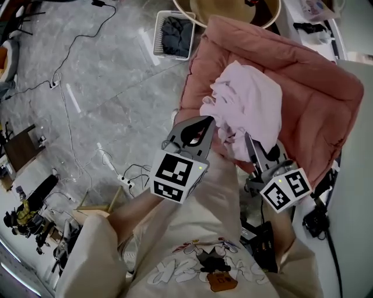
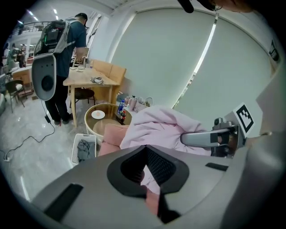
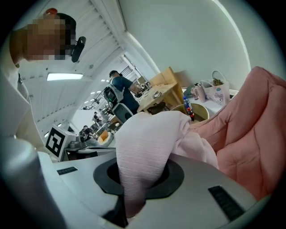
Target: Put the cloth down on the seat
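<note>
Left gripper (image 1: pixel 208 123) and right gripper (image 1: pixel 251 139), each with jaws pinched narrowly on a fold of the pale pink cloth (image 1: pixel 247 99), held it bunched over the near edge of the cushioned seat (image 1: pixel 319 96), presumably positioned for lowering.

Seat cushion (image 1: pixel 326 99) bare right of the cloth (image 1: pixel 250 99) — basket (image 1: pixel 173 35), round table (image 1: pixel 233 9) close beyond, cables (image 1: pixel 67 110) strewn over the floor at left.
</note>
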A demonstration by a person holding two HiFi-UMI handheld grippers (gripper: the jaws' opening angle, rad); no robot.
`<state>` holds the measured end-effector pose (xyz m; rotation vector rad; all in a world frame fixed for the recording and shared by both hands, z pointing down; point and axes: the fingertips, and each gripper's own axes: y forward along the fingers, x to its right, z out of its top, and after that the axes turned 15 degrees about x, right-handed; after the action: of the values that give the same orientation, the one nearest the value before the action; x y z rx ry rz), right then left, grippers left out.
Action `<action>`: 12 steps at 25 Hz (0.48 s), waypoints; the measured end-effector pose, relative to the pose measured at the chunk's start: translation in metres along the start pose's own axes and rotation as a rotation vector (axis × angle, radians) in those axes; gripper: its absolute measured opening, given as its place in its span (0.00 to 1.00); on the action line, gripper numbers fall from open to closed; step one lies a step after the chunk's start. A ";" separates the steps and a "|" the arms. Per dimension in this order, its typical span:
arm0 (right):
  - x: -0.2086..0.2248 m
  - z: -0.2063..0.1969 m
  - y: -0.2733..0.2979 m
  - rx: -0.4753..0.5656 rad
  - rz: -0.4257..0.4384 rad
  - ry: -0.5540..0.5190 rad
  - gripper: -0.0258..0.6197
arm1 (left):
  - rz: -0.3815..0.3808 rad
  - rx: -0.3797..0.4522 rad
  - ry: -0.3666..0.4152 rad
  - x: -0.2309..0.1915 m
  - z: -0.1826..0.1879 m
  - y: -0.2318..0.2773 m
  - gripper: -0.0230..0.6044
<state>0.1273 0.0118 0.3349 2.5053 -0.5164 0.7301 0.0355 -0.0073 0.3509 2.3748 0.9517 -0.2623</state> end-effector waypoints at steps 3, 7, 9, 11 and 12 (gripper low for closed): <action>0.008 -0.009 0.013 -0.048 0.029 -0.035 0.16 | 0.009 -0.003 -0.011 -0.012 -0.010 0.008 0.04; 0.021 -0.028 0.025 -0.112 0.047 -0.070 0.16 | -0.010 -0.018 -0.020 -0.020 -0.026 0.017 0.04; 0.028 -0.037 0.034 -0.134 0.055 -0.087 0.16 | -0.008 -0.018 -0.027 -0.027 -0.034 0.024 0.04; 0.034 -0.046 0.042 -0.152 0.059 -0.095 0.16 | -0.006 -0.020 -0.029 -0.034 -0.042 0.030 0.04; 0.037 -0.051 0.045 -0.161 0.058 -0.094 0.16 | -0.006 -0.022 -0.031 -0.037 -0.047 0.032 0.04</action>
<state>0.1150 -0.0051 0.4094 2.3911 -0.6574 0.5695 0.0299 -0.0209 0.4169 2.3418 0.9429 -0.2893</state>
